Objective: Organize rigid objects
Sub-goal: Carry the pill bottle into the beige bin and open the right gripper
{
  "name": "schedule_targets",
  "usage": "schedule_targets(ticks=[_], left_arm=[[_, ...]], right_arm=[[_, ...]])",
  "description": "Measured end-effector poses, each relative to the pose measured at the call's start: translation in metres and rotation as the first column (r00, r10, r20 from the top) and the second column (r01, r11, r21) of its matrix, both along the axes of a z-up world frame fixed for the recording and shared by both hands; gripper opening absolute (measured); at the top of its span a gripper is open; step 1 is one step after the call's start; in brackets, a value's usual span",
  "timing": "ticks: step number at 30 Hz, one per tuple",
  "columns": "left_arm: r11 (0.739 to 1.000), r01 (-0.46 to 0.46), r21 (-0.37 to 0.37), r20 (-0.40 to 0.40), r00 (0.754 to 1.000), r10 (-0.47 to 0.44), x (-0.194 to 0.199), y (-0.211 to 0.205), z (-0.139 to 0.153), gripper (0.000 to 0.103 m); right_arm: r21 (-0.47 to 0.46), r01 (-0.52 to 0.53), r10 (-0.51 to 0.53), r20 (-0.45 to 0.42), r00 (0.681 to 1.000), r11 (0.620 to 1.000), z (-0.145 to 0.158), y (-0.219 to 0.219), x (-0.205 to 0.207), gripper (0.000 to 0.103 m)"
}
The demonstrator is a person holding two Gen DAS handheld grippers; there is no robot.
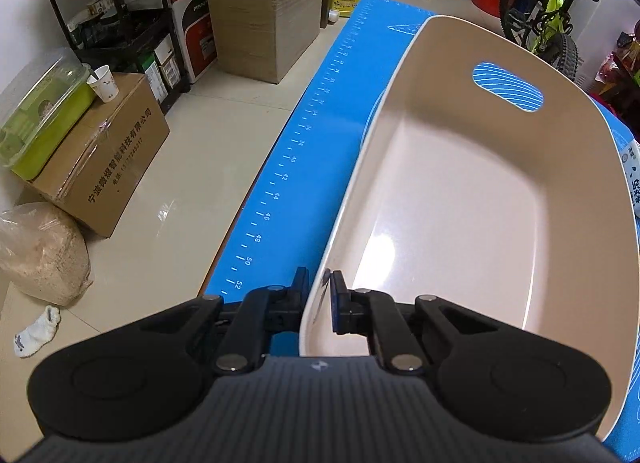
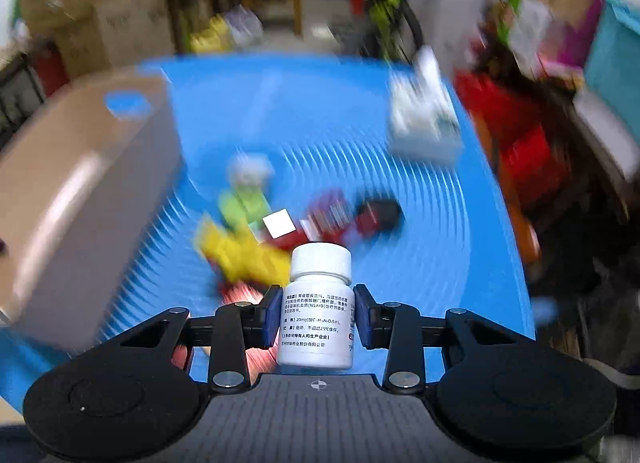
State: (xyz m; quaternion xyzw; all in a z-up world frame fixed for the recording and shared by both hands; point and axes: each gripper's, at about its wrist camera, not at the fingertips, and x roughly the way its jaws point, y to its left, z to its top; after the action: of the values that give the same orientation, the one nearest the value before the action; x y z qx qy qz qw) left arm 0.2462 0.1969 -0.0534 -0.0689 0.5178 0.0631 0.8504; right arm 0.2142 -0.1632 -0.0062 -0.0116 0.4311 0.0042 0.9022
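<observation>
My left gripper [image 1: 319, 295] is shut on the near left rim of a beige plastic basket [image 1: 460, 199], one finger outside the wall and one inside. The basket holds nothing and rests on a blue mat [image 1: 304, 135]. My right gripper [image 2: 316, 313] is shut on a white pill bottle [image 2: 318, 311] with a white cap, held upright above the mat [image 2: 460, 243]. The right wrist view is motion-blurred. The basket [image 2: 80, 183] shows at its left. A heap of small items lies mid-mat: a yellow one [image 2: 240, 255], a green one [image 2: 244, 203], red ones [image 2: 340, 215].
A white box [image 2: 424, 123] sits at the mat's far right. Left of the table on the floor are cardboard boxes [image 1: 108, 159], a green lidded bin [image 1: 44, 111], a bag [image 1: 40, 255] and a sock [image 1: 38, 329]. A bicycle [image 1: 548, 19] stands behind.
</observation>
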Motion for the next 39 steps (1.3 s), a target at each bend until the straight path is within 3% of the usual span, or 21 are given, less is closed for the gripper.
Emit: schedule_targets(ticks=[7,15,23,29,33,39], left_arm=[[1.0,-0.001,0.006,0.0,1.0,0.001,0.0,0.0,0.0,0.013],[1.0,-0.006,0.009,-0.002,1.0,0.006,0.0,0.0,0.0,0.014],[1.0,-0.004,0.009,0.0,1.0,0.004,-0.001,0.0,0.0,0.013],[1.0,-0.004,0.012,0.0,1.0,0.004,-0.001,-0.001,0.0,0.014],[1.0,-0.004,0.011,0.001,1.0,0.004,-0.001,0.0,0.001,0.014],[1.0,-0.006,0.016,-0.001,1.0,0.006,-0.001,0.001,0.002,0.014]], right_arm=[[0.024,-0.248,0.243,0.143,0.959,0.968,0.049,0.082,0.044,0.045],[0.025,-0.424,0.422,0.071,0.904,0.905,0.027,0.171,0.079,0.045],[0.0,-0.463,0.46,-0.12,0.88,0.886,-0.027,0.214,0.09,0.045],[-0.009,-0.427,0.402,-0.321,0.858,0.904,-0.063,0.227,0.106,0.045],[-0.011,-0.412,0.382,-0.354,0.854,0.911,-0.068,0.228,0.106,0.044],[-0.011,-0.416,0.397,-0.282,0.874,0.909,-0.056,0.224,0.093,0.067]])
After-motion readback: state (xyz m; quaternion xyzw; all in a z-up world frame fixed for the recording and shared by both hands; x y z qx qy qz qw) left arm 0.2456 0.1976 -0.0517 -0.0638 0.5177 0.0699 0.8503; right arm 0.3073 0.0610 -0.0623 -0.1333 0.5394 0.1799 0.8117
